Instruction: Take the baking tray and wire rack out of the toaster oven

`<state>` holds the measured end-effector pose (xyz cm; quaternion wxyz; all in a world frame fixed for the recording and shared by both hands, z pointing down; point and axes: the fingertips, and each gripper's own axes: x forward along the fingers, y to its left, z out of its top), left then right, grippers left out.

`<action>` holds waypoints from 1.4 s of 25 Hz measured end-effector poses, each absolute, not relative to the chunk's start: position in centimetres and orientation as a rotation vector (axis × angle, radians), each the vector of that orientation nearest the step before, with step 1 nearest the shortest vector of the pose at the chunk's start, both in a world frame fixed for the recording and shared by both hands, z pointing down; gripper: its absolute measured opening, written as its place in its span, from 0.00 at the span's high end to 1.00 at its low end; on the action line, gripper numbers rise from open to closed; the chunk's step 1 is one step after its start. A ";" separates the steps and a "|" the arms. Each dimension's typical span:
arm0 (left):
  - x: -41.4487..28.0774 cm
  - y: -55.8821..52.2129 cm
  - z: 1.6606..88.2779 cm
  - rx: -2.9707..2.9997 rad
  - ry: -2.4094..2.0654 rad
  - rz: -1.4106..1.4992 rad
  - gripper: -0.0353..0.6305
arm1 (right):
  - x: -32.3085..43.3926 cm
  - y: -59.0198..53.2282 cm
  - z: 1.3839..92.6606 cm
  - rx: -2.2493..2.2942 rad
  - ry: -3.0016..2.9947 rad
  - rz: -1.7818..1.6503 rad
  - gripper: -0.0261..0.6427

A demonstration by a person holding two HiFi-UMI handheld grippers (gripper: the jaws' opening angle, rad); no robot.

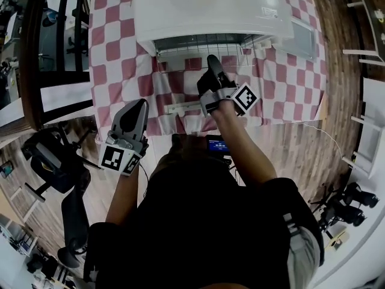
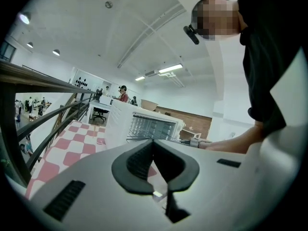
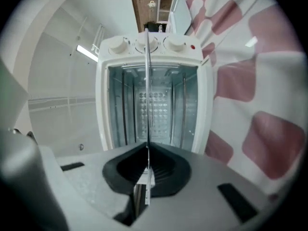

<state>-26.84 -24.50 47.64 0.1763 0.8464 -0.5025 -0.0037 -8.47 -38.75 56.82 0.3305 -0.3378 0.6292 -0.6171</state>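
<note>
Item one: a single wire rack [image 1: 204,43], lying level, its front part projecting from the mouth of the toaster oven [image 1: 198,5] and its rear part inside the cavity. In the right gripper view the rack [image 3: 147,81] shows edge-on as one thin line running from the claw into the open oven [image 3: 102,105].

The right claw [image 1: 212,59] is closed tight on the rack's front edge, with the wire pinched between the pads [image 3: 159,170]. The left claw [image 1: 139,105] is closed with nothing in it. It hangs well apart from the rack, over the near edge of the table [image 1: 114,53]. Its own view shows the pads [image 2: 137,162] meeting at the tip.

Count: one oven, one rack, two claws and three knobs [image 3: 175,42] in a row on the oven's control panel, with one red lamp [image 3: 193,46] beside them.

The oven door lies folded down towards the person, its white handle [image 1: 180,108] below the right claw, and the rack's front edge stands above it.

Edges and clearance: the pink-and-white checked cloth is bare on both sides of the door. A dark railing [image 1: 36,47] borders the table on the left. Wood floor [image 1: 301,143] lies open to the right, with white frames [image 1: 364,53] at the far edge.
</note>
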 end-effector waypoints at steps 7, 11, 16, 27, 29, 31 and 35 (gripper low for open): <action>-25.8 -17.6 46.8 2.437 -1.380 -0.021 0.96 | -6.7 -29.7 55.9 -0.886 1.603 -1.617 0.95; -24.9 -12.6 45.6 2.448 -1.370 -0.037 0.96 | -5.7 -23.6 54.8 -0.882 1.611 -1.629 0.95; -23.9 -8.7 43.3 2.514 -1.366 -0.069 0.96 | -4.1 -17.7 52.5 -0.852 1.623 -1.594 0.95; -20.3 -3.4 39.6 2.624 -1.356 -0.160 0.96 | 4.6 -7.3 48.0 -0.893 1.645 -1.445 0.95; -19.2 -3.2 39.5 2.628 -1.346 -0.161 0.96 | 6.5 -6.3 47.5 -0.913 1.635 -1.414 0.95; -17.9 -3.3 39.2 2.643 -1.331 -0.161 0.96 | 8.7 -5.6 47.2 -0.934 1.613 -1.386 0.95; -14.5 -4.0 38.6 2.690 -1.271 -0.151 0.96 | 12.9 -4.8 47.2 -0.969 1.551 -1.335 0.95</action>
